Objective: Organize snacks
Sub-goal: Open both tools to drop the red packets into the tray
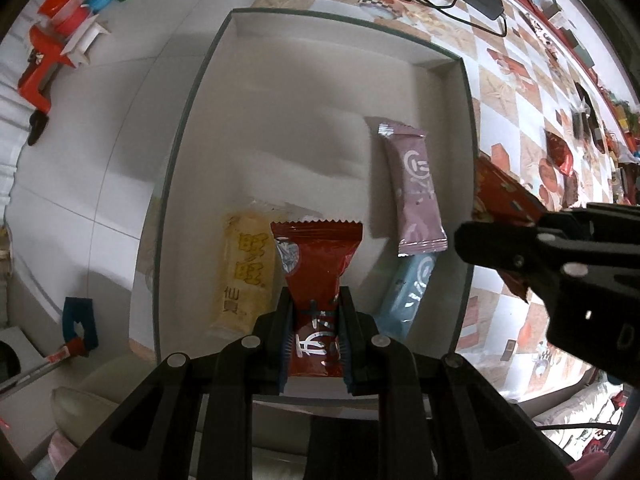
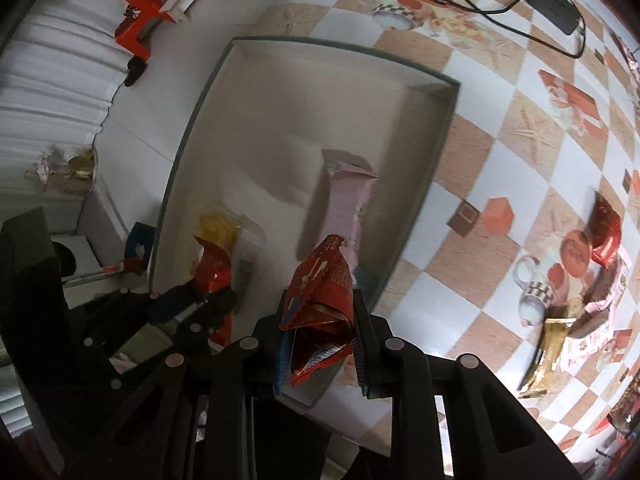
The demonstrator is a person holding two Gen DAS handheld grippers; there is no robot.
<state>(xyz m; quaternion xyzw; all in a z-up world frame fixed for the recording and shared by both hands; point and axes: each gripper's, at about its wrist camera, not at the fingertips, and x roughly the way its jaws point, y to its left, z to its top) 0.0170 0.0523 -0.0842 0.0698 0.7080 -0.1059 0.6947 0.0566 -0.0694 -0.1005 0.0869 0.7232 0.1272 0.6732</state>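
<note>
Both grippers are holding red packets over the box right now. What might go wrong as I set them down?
The left gripper pinches its red packet right beside the yellow rice cracker; lowering it may pile one on the other. The right gripper holds a crumpled red packet near the box's right wall, so it may drop outside. The two grippers are close and might collide.

Right hand-held gripper (image 2: 320,332) clamped on a red patterned snack packet (image 2: 324,280), crumpled, held above the near right edge of the grey tray (image 2: 424,184). Left hand-held gripper (image 2: 208,300) at lower left pinches a red wrapper (image 2: 212,272) over the tray. Inside the tray: a pink sachet (image 2: 346,204) and a yellow packet (image 2: 218,228) (blurred). Checkered tabletop (image 2: 500,152) carries loose snacks (image 2: 600,280) at right, black cable (image 2: 500,4) at top.
</note>
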